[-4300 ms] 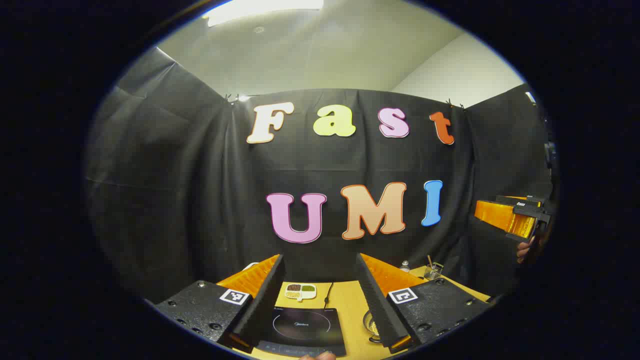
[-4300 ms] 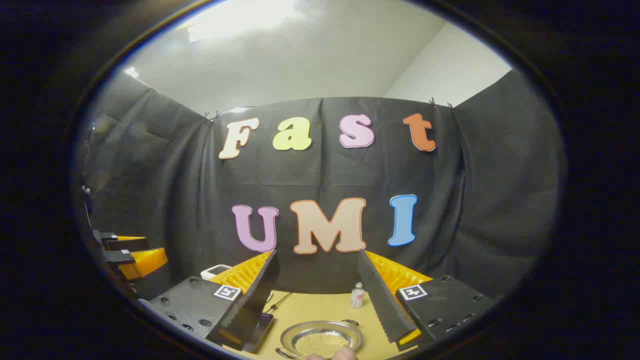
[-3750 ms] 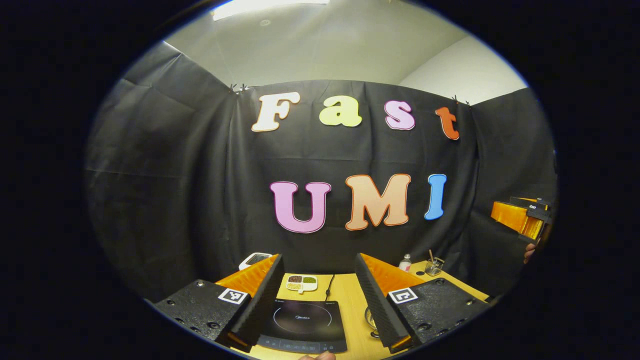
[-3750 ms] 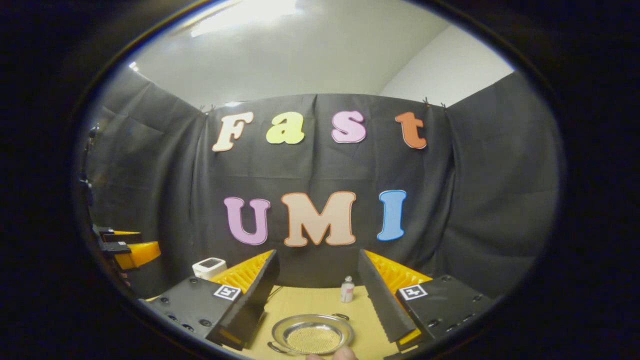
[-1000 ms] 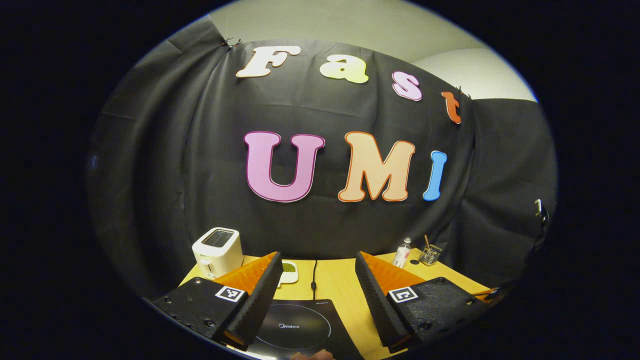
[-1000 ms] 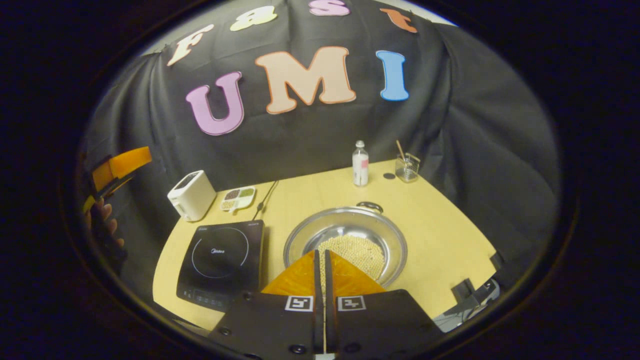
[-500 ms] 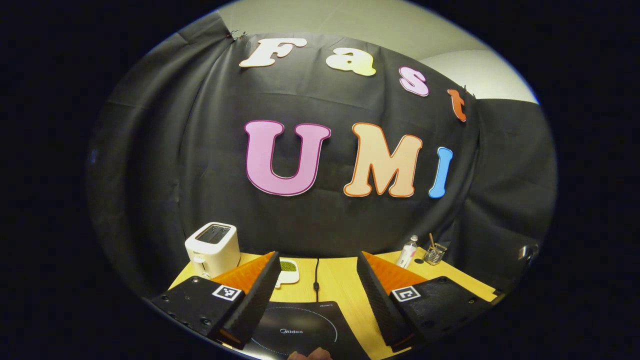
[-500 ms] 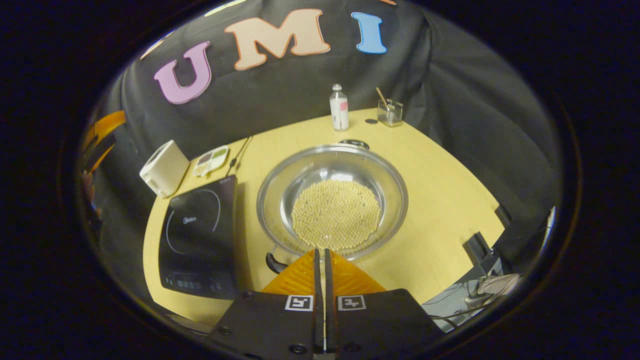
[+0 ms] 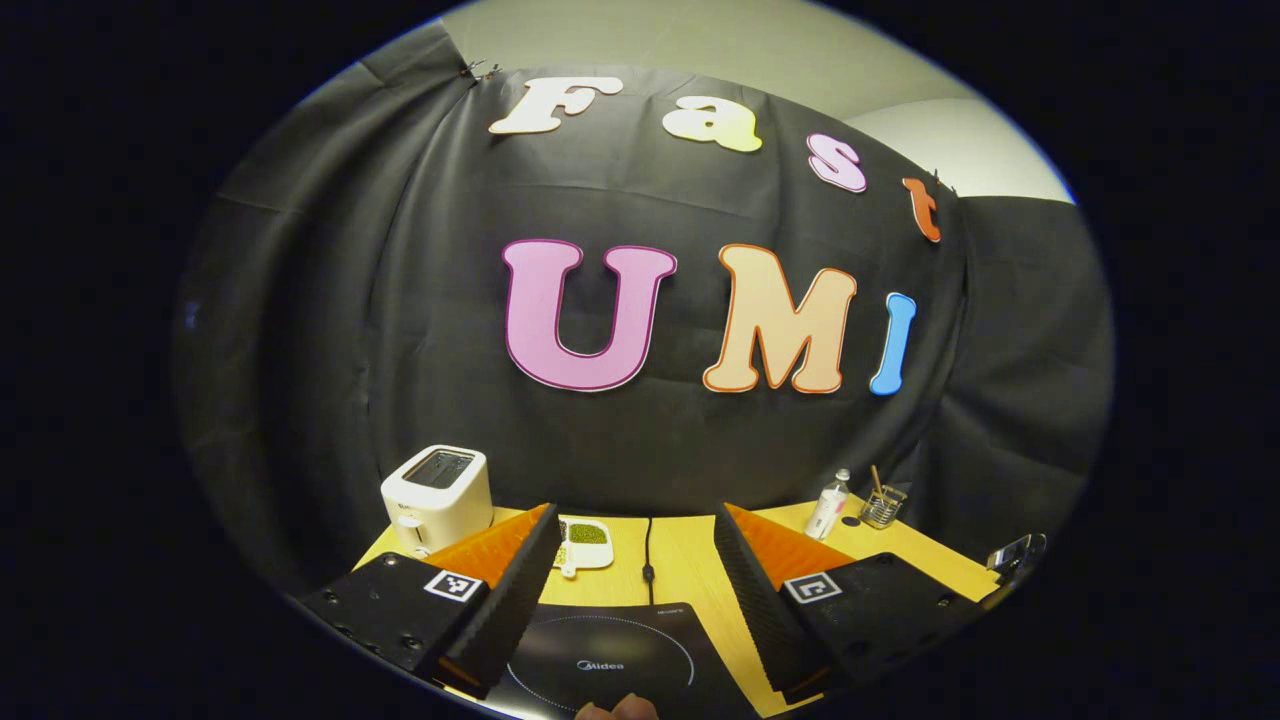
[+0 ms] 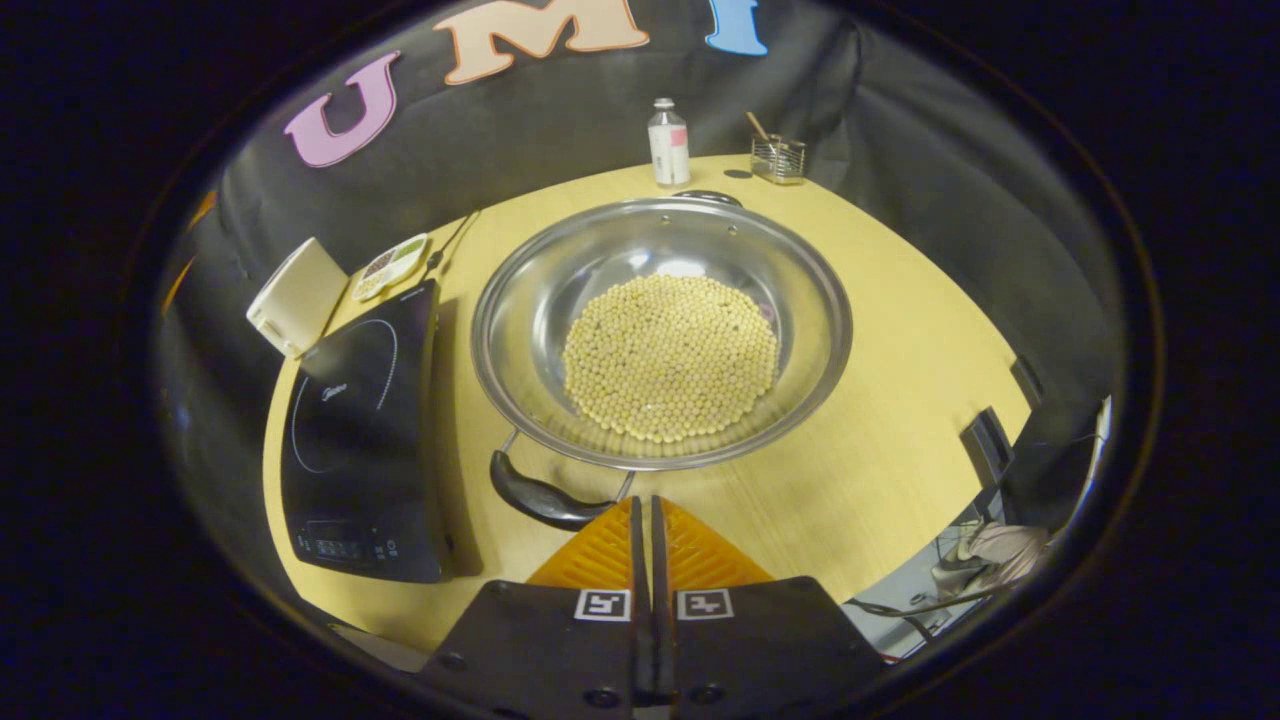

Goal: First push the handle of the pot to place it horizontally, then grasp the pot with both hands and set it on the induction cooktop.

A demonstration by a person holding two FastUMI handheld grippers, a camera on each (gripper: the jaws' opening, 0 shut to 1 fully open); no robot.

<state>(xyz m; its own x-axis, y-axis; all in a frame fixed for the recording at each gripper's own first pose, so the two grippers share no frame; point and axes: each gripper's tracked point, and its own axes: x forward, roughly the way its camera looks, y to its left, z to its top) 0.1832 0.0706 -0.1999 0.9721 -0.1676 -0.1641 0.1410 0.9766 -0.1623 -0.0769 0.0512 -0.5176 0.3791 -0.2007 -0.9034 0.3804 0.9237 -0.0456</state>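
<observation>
At the bottom of the left gripper view, the left gripper [image 9: 635, 585] has its two fingers spread wide with nothing between them, above the black glass induction cooktop [image 9: 600, 660] on the pale wooden table [image 9: 680, 560]. A fingertip [image 9: 615, 709] of the person peeks in at the lower edge. Behind the cooktop a black power cord [image 9: 648, 550] runs to the back of the table. A white toaster [image 9: 438, 486] stands at the far left corner, and a small white divided dish of beans [image 9: 582, 540] lies just beside it. At the far right stand a small clear bottle [image 9: 827, 492] and a glass holder with a stick in it [image 9: 882, 503], near each other.

In the right gripper view, the right gripper [image 10: 643, 510] has its fingers pressed together with nothing held, their tips just beside the black near handle [image 10: 540, 495] of the wide shiny steel pot [image 10: 800, 300]; whether they touch it I cannot tell. The pot sits on the table [image 10: 900, 400] to the right of the cooktop [image 10: 355, 430], apart from it, with a layer of pale yellow beans [image 10: 670, 355] in its bottom. Its far handle [image 10: 708, 197] points toward the bottle [image 10: 664, 130] and the holder [image 10: 777, 155] at the back. The toaster [image 10: 297, 295] and the dish [image 10: 392, 265] lie beyond the cooktop.
</observation>
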